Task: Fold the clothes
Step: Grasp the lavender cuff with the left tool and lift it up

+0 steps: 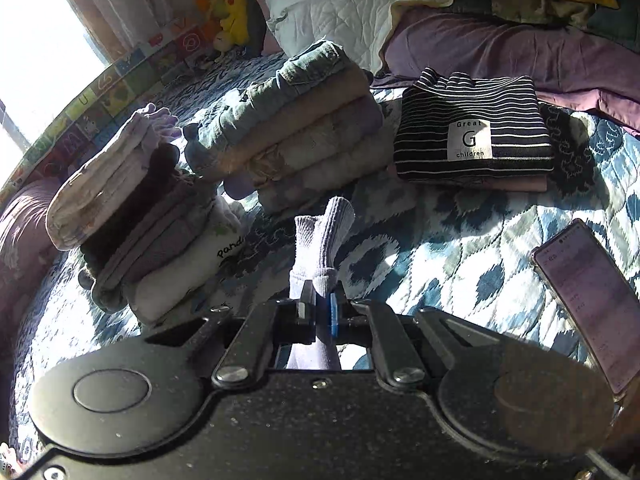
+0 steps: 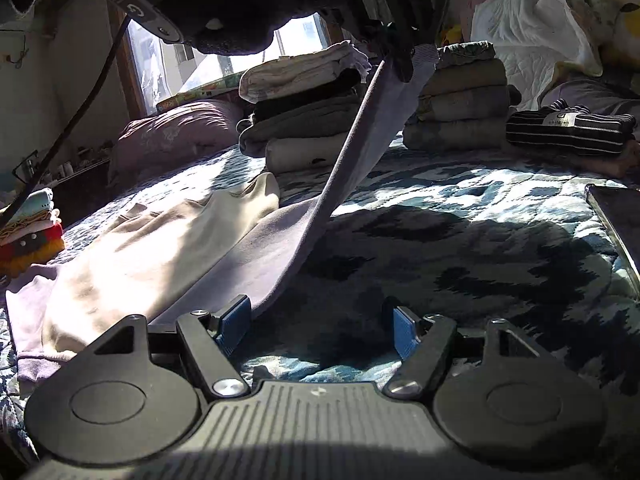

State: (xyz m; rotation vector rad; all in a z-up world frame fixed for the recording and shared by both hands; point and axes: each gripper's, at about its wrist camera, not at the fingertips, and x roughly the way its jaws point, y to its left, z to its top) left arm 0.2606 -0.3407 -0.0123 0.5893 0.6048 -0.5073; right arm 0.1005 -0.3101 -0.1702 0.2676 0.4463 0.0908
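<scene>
The bed [image 2: 460, 216] carries three folded stacks along its far edge. A pale lavender garment [image 2: 256, 256] lies at its near left, one ribbed cuff lifted taut. The left gripper [image 1: 319, 304] is clamped on that cuff [image 1: 324, 236]. The right gripper [image 2: 320, 328] sits low over the quilt, jaws spread, holding nothing.

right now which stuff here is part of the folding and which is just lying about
In the job:
- lilac garment, cuff pinched in the shut left gripper
- right gripper, open, low over the quilt
- three folded stacks: left, middle, striped top

Lying about:
- phone
- plush toy
- white quilted blanket
- purple pillow
</scene>
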